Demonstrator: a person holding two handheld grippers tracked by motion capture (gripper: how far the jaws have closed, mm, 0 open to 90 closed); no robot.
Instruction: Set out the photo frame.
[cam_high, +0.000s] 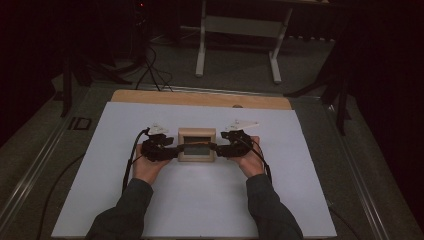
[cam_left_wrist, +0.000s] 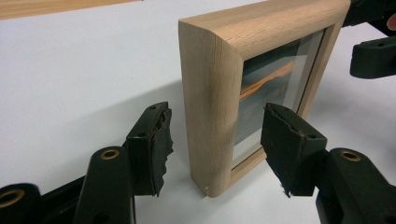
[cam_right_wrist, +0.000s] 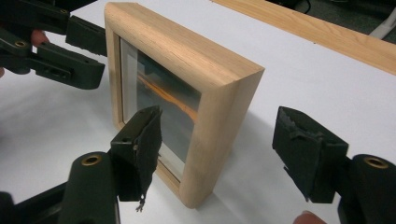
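Observation:
A small light-wood picture frame (cam_high: 196, 145) stands upright on the white sheet (cam_high: 200, 200), its glass facing the person. My left gripper (cam_high: 176, 152) straddles the frame's left edge (cam_left_wrist: 212, 93). Its pads (cam_left_wrist: 154, 144) stand apart from the wood on both sides, so my left gripper (cam_left_wrist: 219, 135) is open. My right gripper (cam_high: 216, 148) straddles the frame's right edge (cam_right_wrist: 219, 116) in the same way. My right gripper (cam_right_wrist: 222, 144) is open, with a gap between each pad (cam_right_wrist: 303, 149) and the frame. Each gripper view shows the other gripper at the frame's far edge.
A wooden strip (cam_high: 200, 98) runs along the far edge of the white sheet. Beyond the table, white stand legs (cam_high: 237, 30) and black cables (cam_high: 155, 75) sit on the floor. Metal rails (cam_high: 30, 170) border the table at left and right.

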